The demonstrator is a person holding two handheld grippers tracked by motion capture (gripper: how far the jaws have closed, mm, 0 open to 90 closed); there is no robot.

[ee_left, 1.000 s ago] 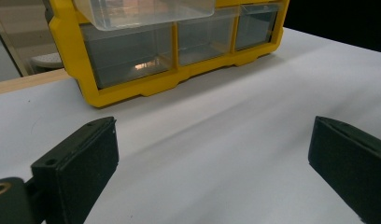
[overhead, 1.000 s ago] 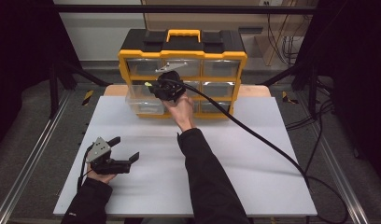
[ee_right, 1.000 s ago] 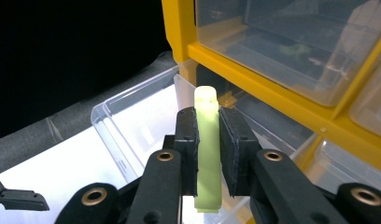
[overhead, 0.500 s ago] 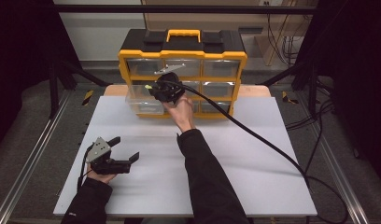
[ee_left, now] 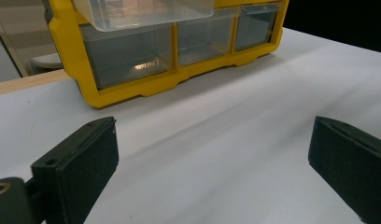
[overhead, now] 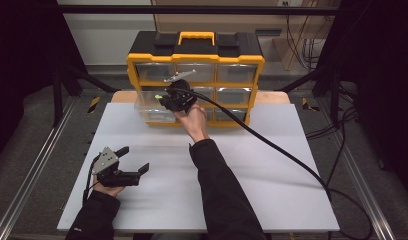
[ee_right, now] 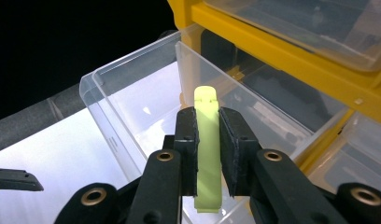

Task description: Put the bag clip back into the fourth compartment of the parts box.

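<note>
Yellow framing ran round the drawer cabinet [overhead: 194, 75] standing at the far edge of the white table [overhead: 272, 165] in the high view. The right gripper [overhead: 164, 95] was up against the cabinet's front, by a clear drawer [overhead: 152, 111] pulled out at its left side, while the left gripper [overhead: 134, 160] rested low on the table, well apart, jaws spread.

From the left gripper view, the jaws stood wide with nothing between them, the cabinet [ee_left: 132, 91] ahead.

From the right gripper view, the right gripper [ee_right: 208, 140] clamped a pale green strip [ee_right: 206, 149] upright over the open drawer [ee_right: 142, 107].
</note>
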